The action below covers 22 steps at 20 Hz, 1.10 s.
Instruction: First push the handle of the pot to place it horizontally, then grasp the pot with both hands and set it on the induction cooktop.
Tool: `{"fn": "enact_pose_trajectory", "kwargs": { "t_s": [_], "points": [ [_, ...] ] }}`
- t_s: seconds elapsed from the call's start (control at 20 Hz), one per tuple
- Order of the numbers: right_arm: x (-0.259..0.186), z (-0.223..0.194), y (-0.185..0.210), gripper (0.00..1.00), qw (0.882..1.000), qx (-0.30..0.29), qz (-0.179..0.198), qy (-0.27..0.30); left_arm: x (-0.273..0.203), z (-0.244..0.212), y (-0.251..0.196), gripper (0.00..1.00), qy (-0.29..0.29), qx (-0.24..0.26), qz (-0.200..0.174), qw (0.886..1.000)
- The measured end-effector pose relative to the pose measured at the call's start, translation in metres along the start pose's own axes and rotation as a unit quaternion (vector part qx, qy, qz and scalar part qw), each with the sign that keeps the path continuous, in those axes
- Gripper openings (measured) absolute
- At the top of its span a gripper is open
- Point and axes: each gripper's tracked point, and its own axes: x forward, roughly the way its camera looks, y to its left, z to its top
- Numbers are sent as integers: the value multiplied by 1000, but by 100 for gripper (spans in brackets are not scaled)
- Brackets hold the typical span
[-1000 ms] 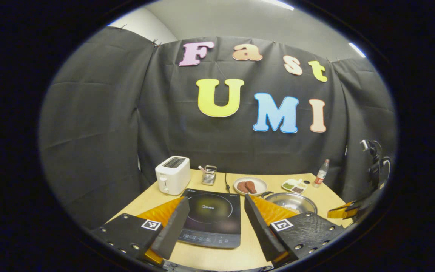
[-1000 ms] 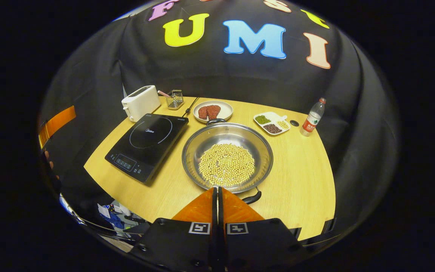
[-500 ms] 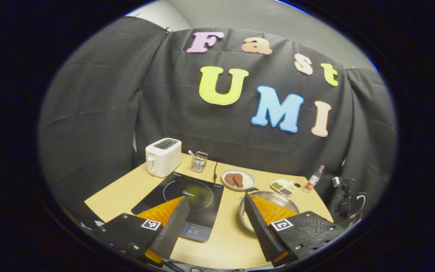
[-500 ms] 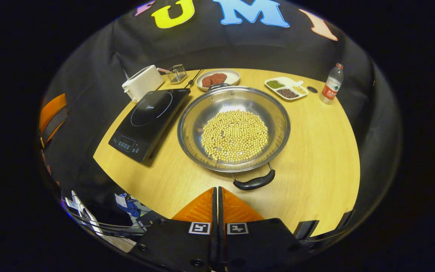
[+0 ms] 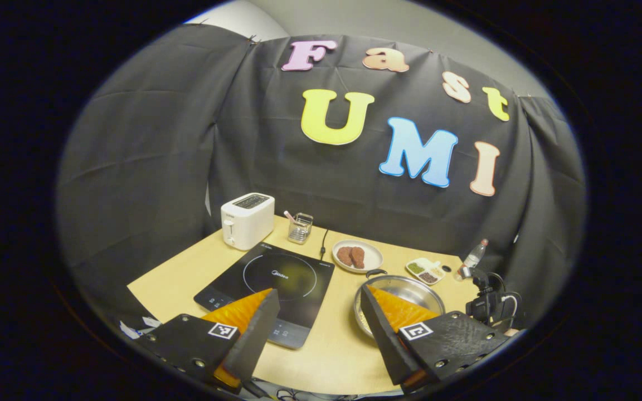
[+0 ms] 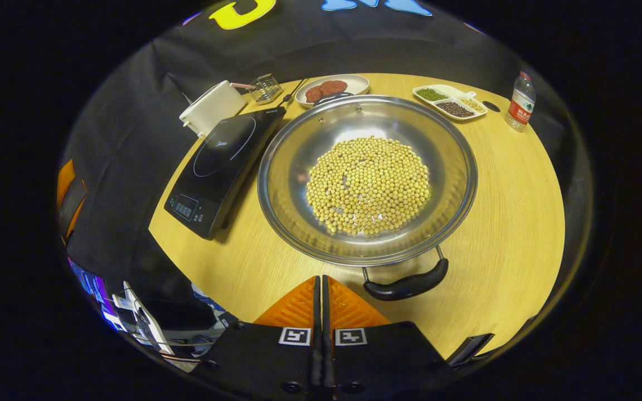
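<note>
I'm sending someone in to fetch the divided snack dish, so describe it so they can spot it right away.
On the wooden table, look past the big steel pot of yellow beans to the far edge. The divided dish lies between the round plate of brown patties and the water bottle. It alone is white with separate compartments of green, dark and pale fillings.

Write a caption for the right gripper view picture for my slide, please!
Shut right gripper hovers near the bean-filled pot, beside its near handle.
</note>
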Motion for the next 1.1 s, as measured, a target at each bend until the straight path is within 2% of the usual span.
{"fn": "enact_pose_trajectory", "kwargs": {
  "t_s": [0.2,0.25,0.35,0.5,0.55,0.6,1.1],
  "points": [
    [8,2,-13,0,1000,2,-8,2,2,2,-9,87,-2,11,3,1000],
    [9,2,-15,2,1000,4,-8,1,4,0,-11,87,-1,12,5,1000],
    [8,6,-18,0,1000,13,0,-9,8,-3,-14,90,3,18,9,1000],
    [5,8,-30,2,1000,10,-6,-15,14,-9,-17,87,12,27,16,999],
    [4,8,-35,2,1000,12,-8,-14,16,-9,-21,90,13,25,14,999],
    [3,8,-40,2,1000,14,-10,-15,18,-10,-25,87,14,24,12,1000],
    [-3,12,-101,2,999,1,-47,-15,41,-10,-68,90,17,42,-1,999]
  ]
}}
